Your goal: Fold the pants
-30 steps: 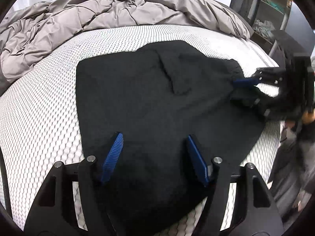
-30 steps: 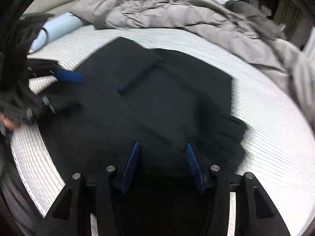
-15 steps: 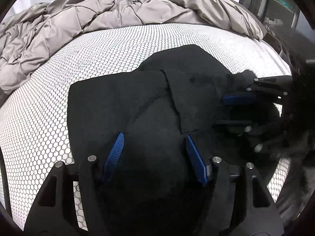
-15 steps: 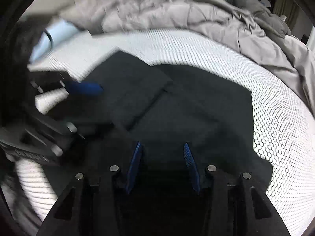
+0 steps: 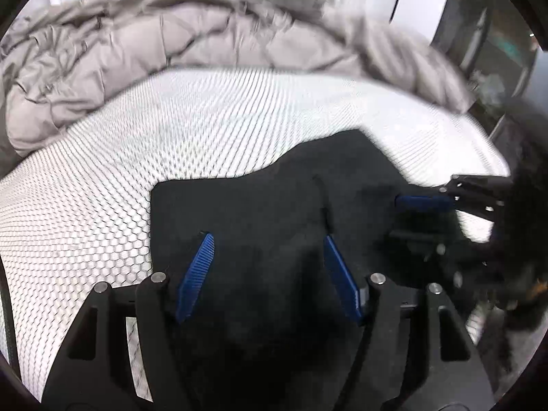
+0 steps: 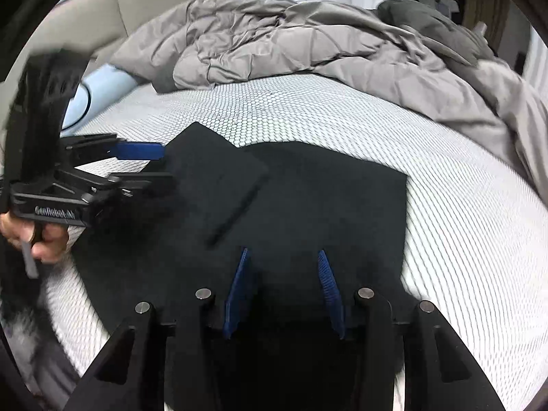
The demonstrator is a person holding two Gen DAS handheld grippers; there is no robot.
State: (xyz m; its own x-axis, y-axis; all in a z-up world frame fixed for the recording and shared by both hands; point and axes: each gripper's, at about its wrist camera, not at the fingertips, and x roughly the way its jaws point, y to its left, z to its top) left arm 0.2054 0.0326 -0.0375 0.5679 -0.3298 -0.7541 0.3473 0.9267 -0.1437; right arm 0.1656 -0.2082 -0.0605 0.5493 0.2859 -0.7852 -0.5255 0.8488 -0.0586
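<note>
Black pants (image 5: 274, 198) lie flat on the white honeycomb sheet, with one folded-over panel (image 6: 212, 171) on their left part in the right wrist view. My left gripper (image 5: 268, 238) hovers over the near part of the pants, jaws well apart, the blue pads pressing on nothing. In the right wrist view the left gripper (image 6: 166, 164) has its tips at the pants' left edge. My right gripper (image 6: 283, 252) stands over the pants (image 6: 325, 188) near their right side with a narrower gap, also open. The left wrist view shows the right gripper (image 5: 394, 217) blurred at the right.
A crumpled grey duvet (image 6: 291, 44) is piled along the far side of the bed (image 5: 85, 188). A light blue pillow (image 6: 99, 92) lies far left. A hand (image 6: 44, 239) holds the left gripper's handle. Shelving (image 5: 496, 51) stands beyond the bed at right.
Both grippers have travelled forward over the pants and drawn closer to each other. Their jaw gaps look the same. The pants have not visibly shifted.
</note>
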